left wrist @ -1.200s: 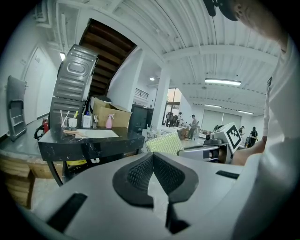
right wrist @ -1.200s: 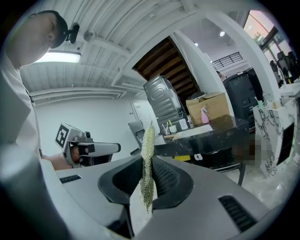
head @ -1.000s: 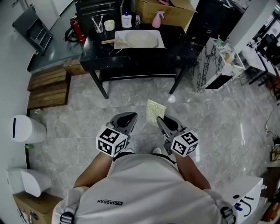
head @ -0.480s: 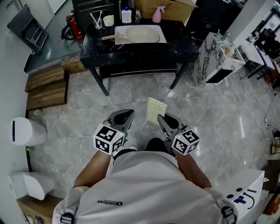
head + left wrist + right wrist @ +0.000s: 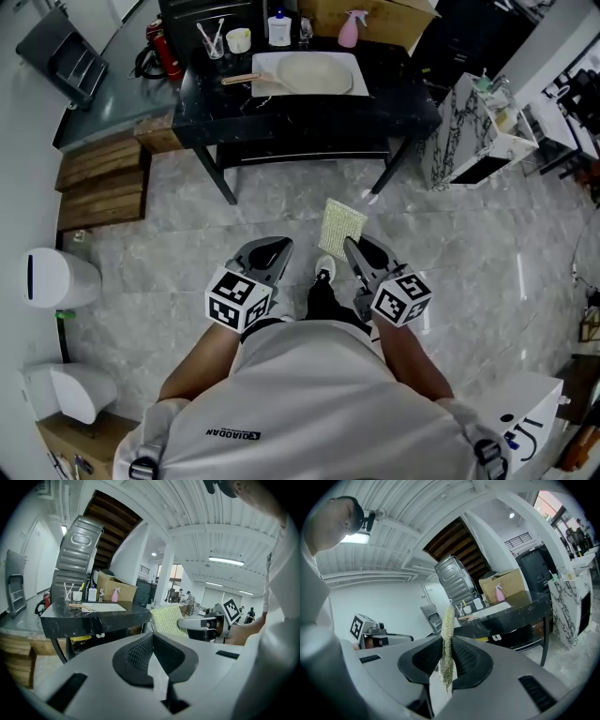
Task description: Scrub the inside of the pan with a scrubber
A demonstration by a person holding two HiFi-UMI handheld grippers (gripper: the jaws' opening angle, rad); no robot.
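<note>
At 12 o'clock in the head view, the pan [image 5: 317, 73] lies on a white tray [image 5: 359, 87] on the dark surface [image 5: 401, 94], its inside pale. At 11 o'clock a cup [image 5: 212, 49] holds upright sticks. The right hand-held gripper [image 5: 448, 644] is clamped on the scrubber [image 5: 340, 226], well apart from the pan. The left hand-held gripper [image 5: 151, 638] is clenched, jaws together.

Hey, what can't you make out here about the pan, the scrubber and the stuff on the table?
Pan interior: too small in the head view, seen at a low angle in the gripper views; dirt can't be judged.
Scrubber: right gripper view shows only its edge; its lower end is hidden between the right gripper jaws.
White bottle behind the pan: label too small, head view.
</note>
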